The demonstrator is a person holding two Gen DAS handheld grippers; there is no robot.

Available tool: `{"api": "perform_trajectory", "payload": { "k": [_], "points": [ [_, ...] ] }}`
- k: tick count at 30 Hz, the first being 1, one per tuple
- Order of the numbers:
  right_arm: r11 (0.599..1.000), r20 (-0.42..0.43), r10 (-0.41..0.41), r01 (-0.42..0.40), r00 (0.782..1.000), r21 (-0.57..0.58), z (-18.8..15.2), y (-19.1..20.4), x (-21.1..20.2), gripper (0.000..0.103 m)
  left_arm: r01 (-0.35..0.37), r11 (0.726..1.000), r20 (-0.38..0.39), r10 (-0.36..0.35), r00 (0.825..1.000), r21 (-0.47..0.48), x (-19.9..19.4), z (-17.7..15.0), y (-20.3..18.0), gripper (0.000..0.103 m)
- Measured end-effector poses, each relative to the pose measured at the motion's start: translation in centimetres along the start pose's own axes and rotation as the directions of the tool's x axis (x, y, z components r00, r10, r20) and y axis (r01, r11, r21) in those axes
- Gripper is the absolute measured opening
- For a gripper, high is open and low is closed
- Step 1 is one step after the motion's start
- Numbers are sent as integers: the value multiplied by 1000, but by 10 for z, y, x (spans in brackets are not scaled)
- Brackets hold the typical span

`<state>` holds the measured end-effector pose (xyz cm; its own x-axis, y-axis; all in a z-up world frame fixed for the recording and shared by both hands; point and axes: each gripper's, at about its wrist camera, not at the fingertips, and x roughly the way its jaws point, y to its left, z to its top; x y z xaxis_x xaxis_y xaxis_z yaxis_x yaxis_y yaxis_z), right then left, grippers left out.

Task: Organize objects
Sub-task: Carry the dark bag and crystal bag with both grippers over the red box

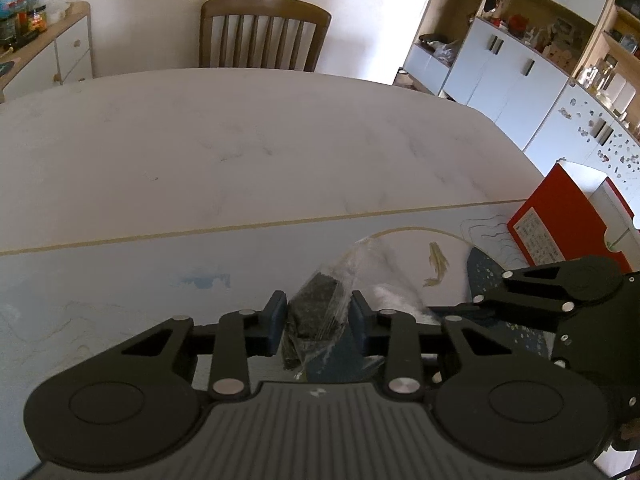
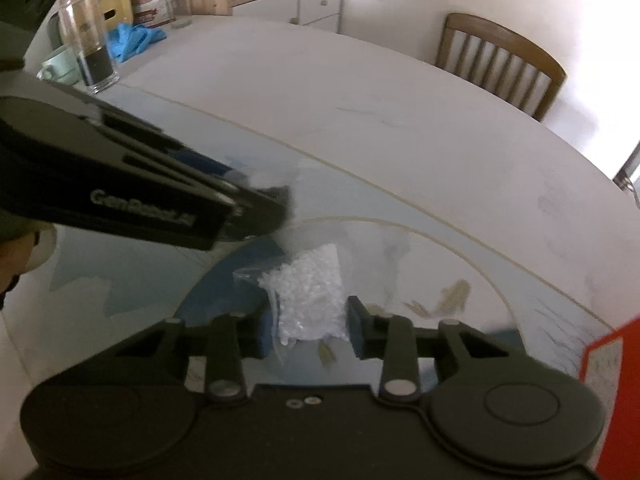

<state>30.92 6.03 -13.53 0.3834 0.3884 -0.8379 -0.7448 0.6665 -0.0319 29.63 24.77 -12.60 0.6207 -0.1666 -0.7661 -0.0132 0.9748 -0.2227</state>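
A clear bag of dark bits [image 1: 314,308] stands between the blue pads of my left gripper [image 1: 318,320], and both pads press on its sides. Just to its right lies a clear bag of white granules [image 2: 312,296], with my right gripper [image 2: 310,320] shut on it. Both bags rest on a pale blue mat [image 1: 120,280] with a fish drawing, at the near side of the white table [image 1: 200,140]. In the right wrist view the left gripper [image 2: 276,200] reaches in from the left, close beside the white bag. The two grippers sit side by side.
A red box [image 1: 560,220] lies at the mat's right edge. At the table's far left stand a glass jar [image 2: 90,40] with dark contents, a green mug [image 2: 60,66] and a blue cloth [image 2: 136,40]. A wooden chair [image 1: 264,32] stands behind the table, with cabinets [image 1: 512,76] at the right.
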Motion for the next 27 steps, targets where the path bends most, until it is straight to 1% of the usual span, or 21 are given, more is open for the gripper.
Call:
{"api": "perform_trajectory", "payload": {
  "k": [2, 8, 18, 23, 27],
  "points": [
    [1000, 6, -6, 5, 1000, 28, -4, -4, -8, 33, 4, 1000, -2, -4, 1000, -6, -6, -2, -3, 33],
    [995, 28, -6, 4, 1000, 102, -17, -13, -39, 33, -32, 999, -31, 33, 999, 21, -19, -10, -25, 30],
    [976, 73, -10, -6, 997, 219, -40, -28, -99, 32, 22, 997, -10, -22, 1000, 74, -63, -16, -82, 29],
    [960, 108, -15, -16, 994, 278, -53, -43, -133, 32, 38, 993, -3, -38, 999, 113, -81, -16, -114, 29],
    [954, 146, -35, -11, 989, 301, -64, -52, -156, 33, 49, 989, 20, -52, 998, 142, -93, -14, -141, 29]
  ]
}}
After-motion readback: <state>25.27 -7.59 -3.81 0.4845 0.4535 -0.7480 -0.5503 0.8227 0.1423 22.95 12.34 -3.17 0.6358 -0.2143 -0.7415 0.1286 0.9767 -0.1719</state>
